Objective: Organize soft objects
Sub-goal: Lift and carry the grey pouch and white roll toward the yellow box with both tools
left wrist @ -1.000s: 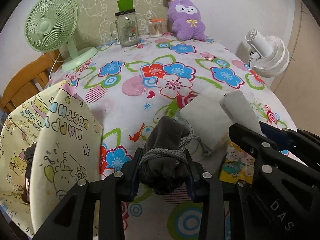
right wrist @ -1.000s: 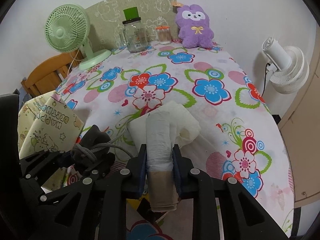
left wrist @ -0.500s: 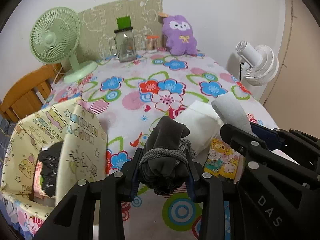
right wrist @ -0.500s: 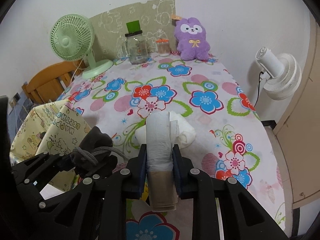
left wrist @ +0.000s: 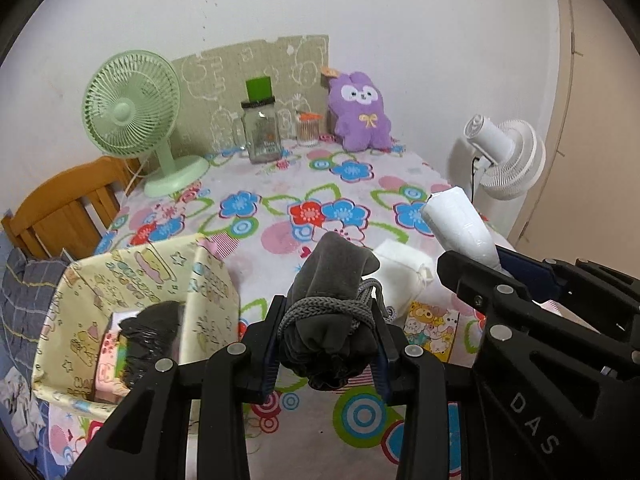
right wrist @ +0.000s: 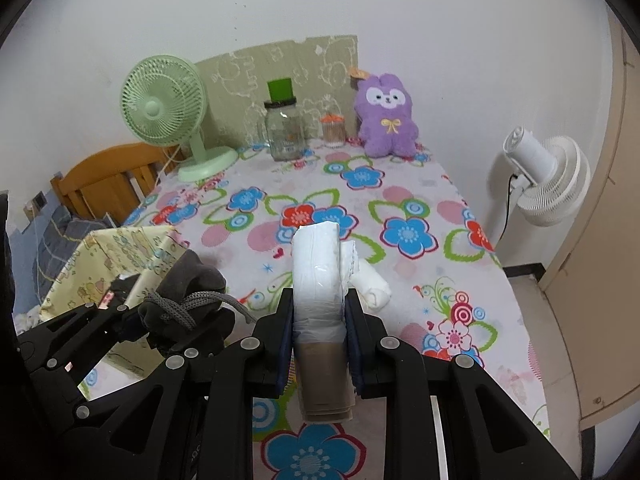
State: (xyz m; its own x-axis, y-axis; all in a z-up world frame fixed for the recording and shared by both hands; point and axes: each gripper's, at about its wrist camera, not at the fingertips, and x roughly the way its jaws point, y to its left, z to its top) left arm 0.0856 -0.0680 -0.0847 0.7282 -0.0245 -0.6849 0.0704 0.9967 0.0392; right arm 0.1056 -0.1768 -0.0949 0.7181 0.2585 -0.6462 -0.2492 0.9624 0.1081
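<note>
Left wrist view: the left gripper (left wrist: 326,344) pinches a grey drawstring pouch (left wrist: 332,300) between its pads, the cord wound around the pouch's middle. The pouch is held above the flowered tablecloth (left wrist: 280,184), just right of the yellow cartoon-print bag (left wrist: 80,304), whose open mouth shows dark and pink items inside. Right of the pouch, the right gripper (right wrist: 320,320) is pressed together on a white wrapped roll (right wrist: 316,264) with a tan lower end, also lifted off the tablecloth. A white folded cloth (left wrist: 400,268) lies on the tablecloth just beyond the pouch. Far past the yellow bag, along the wall, stand a green desk fan (left wrist: 132,112), a glass jar (left wrist: 262,128) and a purple plush (left wrist: 362,110).
</note>
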